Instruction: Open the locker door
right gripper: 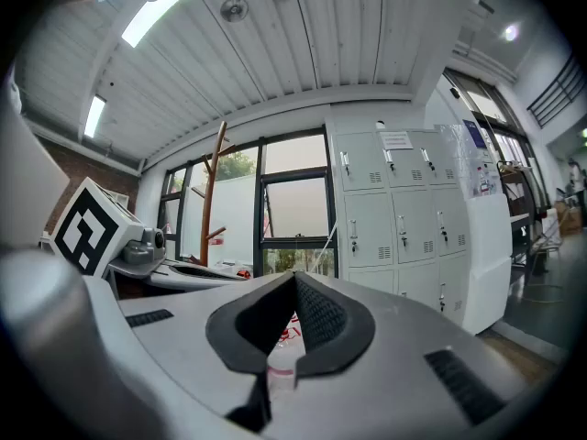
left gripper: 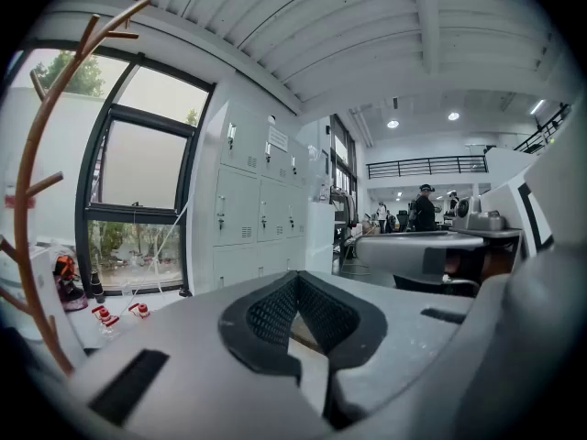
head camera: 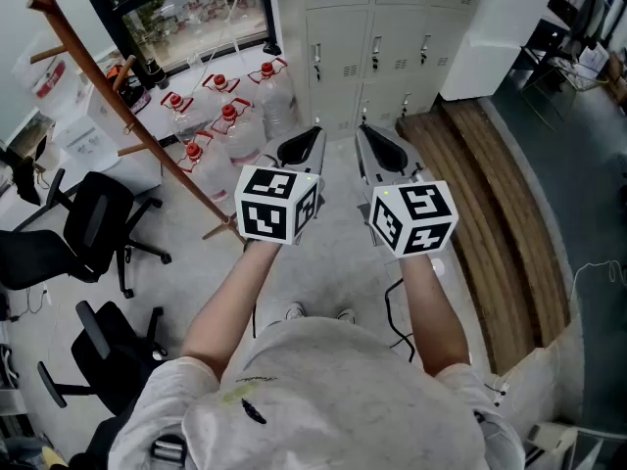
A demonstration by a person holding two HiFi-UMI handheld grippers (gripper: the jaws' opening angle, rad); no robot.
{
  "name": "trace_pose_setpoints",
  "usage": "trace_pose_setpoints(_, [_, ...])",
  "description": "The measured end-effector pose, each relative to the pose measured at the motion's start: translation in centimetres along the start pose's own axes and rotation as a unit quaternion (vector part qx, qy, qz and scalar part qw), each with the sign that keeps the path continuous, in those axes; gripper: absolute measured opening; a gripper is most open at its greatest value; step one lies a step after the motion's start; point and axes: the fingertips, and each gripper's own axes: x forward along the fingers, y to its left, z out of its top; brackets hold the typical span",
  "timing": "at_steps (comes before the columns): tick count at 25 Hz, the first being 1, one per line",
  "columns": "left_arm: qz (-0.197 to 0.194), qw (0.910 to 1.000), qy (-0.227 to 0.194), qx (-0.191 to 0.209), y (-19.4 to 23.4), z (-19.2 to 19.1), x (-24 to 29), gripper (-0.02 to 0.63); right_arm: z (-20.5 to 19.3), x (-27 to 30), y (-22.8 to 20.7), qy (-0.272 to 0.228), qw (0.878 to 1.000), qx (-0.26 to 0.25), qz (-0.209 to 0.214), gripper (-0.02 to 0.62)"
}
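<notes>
Evidently the approach is not finished: the left tool (head camera: 312,135) and the right tool (head camera: 364,133) are both closed on nothing and held side by side, roughly level, probably just being carried forward. The lockers (head camera: 338,57) stand well apart at twelve o'clock, all shut.

Two tools (head camera: 315,133) (head camera: 364,131); five water jugs (head camera: 231,130); two office chairs (head camera: 93,225).
</notes>
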Motion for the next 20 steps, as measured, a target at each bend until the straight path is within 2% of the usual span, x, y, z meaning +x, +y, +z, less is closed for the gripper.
trace_pose_setpoints(10, [0.007, 1.0, 0.004, 0.003, -0.8, 0.0, 1.4, 0.006, -0.4, 0.1, -1.5, -0.005, 1.0, 0.016, 0.018, -0.002])
trace_pose_setpoints(20, [0.014, 0.9999, 0.008, 0.0, -4.4, -0.5, 4.1, 0.006, -1.4, -1.6, -5.2, 0.006, 0.999, 0.013, 0.034, -0.002])
